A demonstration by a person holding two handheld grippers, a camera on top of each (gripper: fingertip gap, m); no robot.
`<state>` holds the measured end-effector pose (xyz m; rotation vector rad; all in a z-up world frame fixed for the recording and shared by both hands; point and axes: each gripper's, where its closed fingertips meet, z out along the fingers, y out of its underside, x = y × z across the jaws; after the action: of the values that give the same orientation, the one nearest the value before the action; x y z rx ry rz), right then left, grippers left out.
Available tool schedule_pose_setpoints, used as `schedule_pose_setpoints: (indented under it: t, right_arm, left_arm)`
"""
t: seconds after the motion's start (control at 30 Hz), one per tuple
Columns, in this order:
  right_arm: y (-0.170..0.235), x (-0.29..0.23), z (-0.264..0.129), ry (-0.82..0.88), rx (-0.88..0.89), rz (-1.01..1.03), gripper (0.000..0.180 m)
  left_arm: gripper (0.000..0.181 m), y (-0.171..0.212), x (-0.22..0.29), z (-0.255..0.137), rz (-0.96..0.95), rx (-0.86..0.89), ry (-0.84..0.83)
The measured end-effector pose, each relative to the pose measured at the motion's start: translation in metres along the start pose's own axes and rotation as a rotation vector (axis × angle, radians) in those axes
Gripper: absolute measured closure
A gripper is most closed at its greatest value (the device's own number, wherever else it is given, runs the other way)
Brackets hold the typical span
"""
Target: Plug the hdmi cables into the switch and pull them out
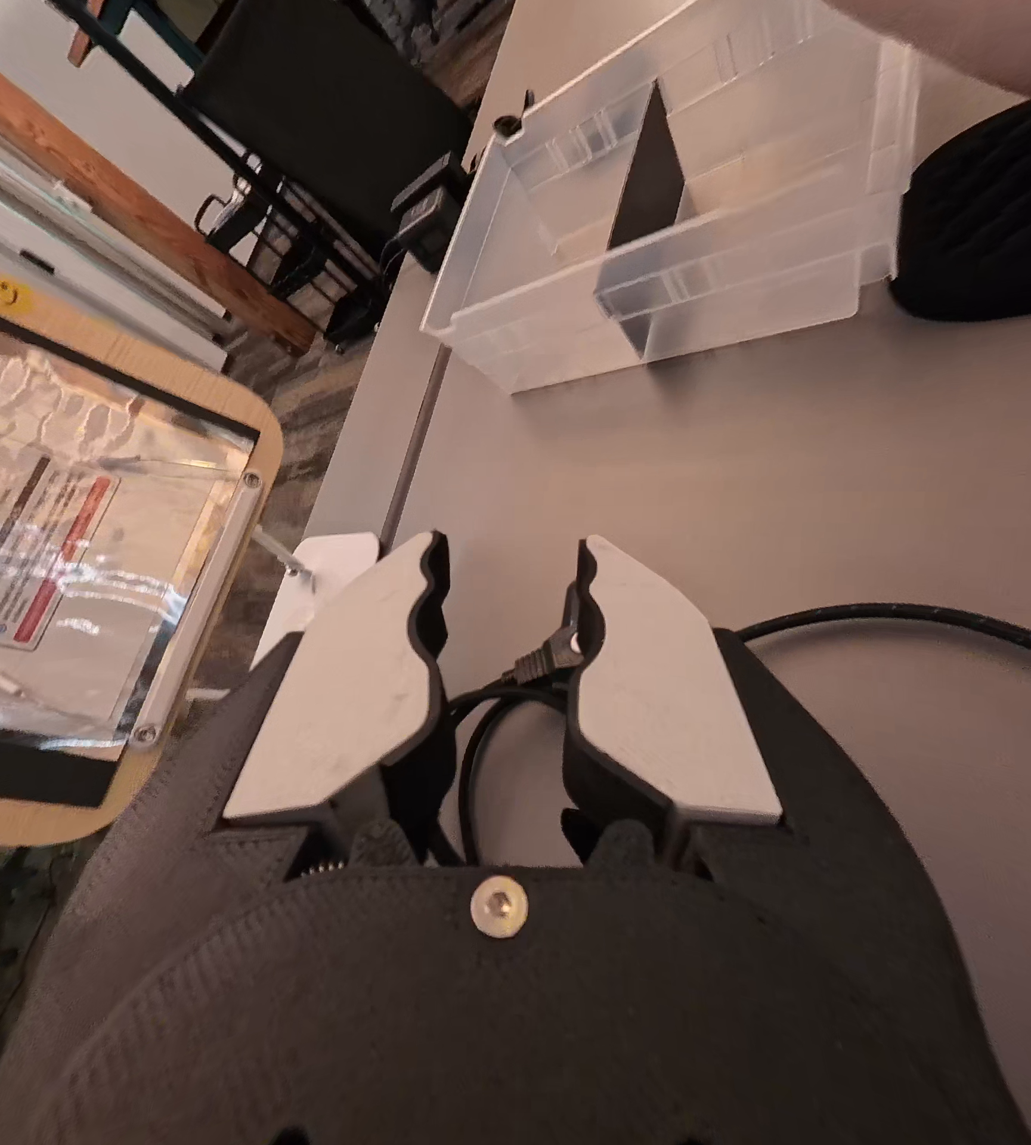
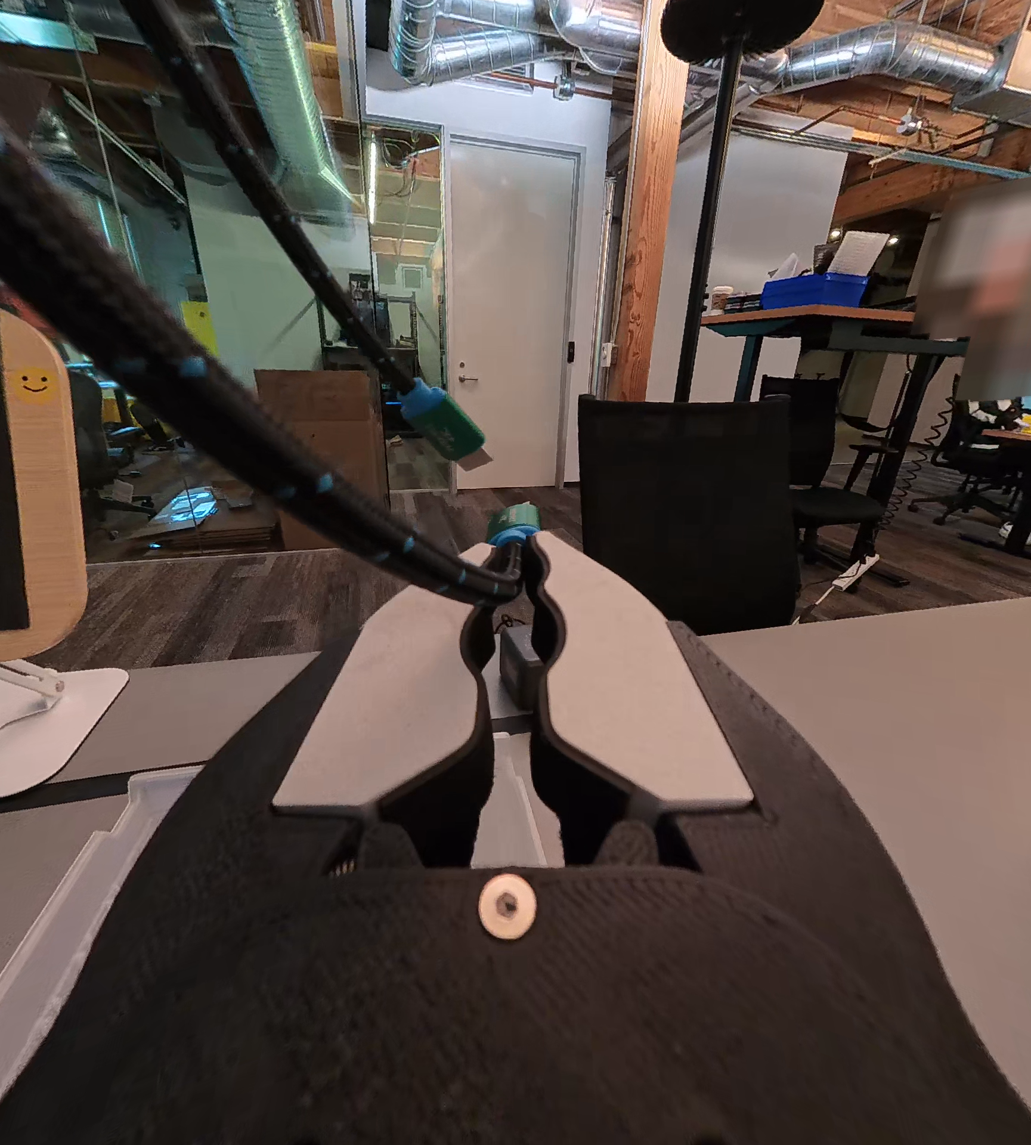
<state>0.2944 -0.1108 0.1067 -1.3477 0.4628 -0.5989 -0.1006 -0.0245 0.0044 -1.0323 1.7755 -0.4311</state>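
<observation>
The braided HDMI cable (image 2: 290, 489), black with blue flecks, is pinched between the tips of the right gripper (image 2: 522, 561), whose fingers are pressed together on the cord just behind a green plug (image 2: 514, 519) with a blue collar; that plug pokes out beyond the fingertips. From the pinch the cable runs up and away to the left of the fingers, and a second strand hangs in the air above and ahead of the tips, ending in a second green plug (image 2: 443, 426) with its metal end bare. Lower in the gap between the fingers a small dark box (image 2: 516, 666) shows on the grey table (image 2: 903, 712); what it is cannot be told.

The left gripper (image 1: 509, 551) has its fingers spread, holding nothing. A thin black cable (image 1: 909, 619) lies on the table, curving in from the right of the fingers, and a small dark connector (image 1: 547, 653) rests against the inner side of the right finger (image 1: 636, 681), with loops of cord between the finger bases. Well ahead of the tips stands a clear plastic bin (image 1: 562, 297) with a dark divider (image 1: 649, 179). To the left of the fingers stands a wood-framed panel (image 1: 190, 384) on a white stand (image 1: 327, 564).
</observation>
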Motion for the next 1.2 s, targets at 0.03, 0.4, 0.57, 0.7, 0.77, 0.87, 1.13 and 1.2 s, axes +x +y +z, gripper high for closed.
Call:
schedule_pose_setpoints:
  t: [0.03,0.4,0.57,0.7,0.77,0.87,1.13,1.2]
  right_arm:
    - [0.000,-0.001,0.000,-0.003,-0.002,-0.004,0.173]
    - [0.000,-0.017,0.003,-0.038,-0.012,-0.033,0.172]
    - [-0.004,-0.028,0.002,-0.066,-0.008,-0.045,0.172]
    - [-0.008,-0.037,0.000,-0.087,-0.002,-0.059,0.173]
    - [-0.010,-0.041,0.000,-0.100,0.001,-0.062,0.173]
    - [-0.011,-0.046,0.000,-0.113,0.004,-0.068,0.173]
    - [-0.012,-0.051,0.000,-0.133,0.005,-0.069,0.173]
    - [-0.012,-0.052,0.000,-0.137,0.007,-0.069,0.173]
  left_arm:
    - [0.141,0.007,-0.002,-0.001,-0.010,-0.021,-0.012]
    - [0.117,0.086,0.027,0.002,0.009,-0.195,-0.034]
    - [0.115,0.098,0.040,0.014,0.149,-0.264,0.001]
    - [0.116,0.111,0.039,0.030,0.375,-0.327,-0.025]
    - [0.116,0.112,0.041,0.038,0.467,-0.323,-0.023]
    - [0.116,0.115,0.042,0.047,0.663,-0.339,-0.022]
    - [0.142,0.122,0.049,0.076,1.133,-0.287,-0.074]
    - [0.149,0.121,0.048,0.083,1.167,-0.284,-0.108]
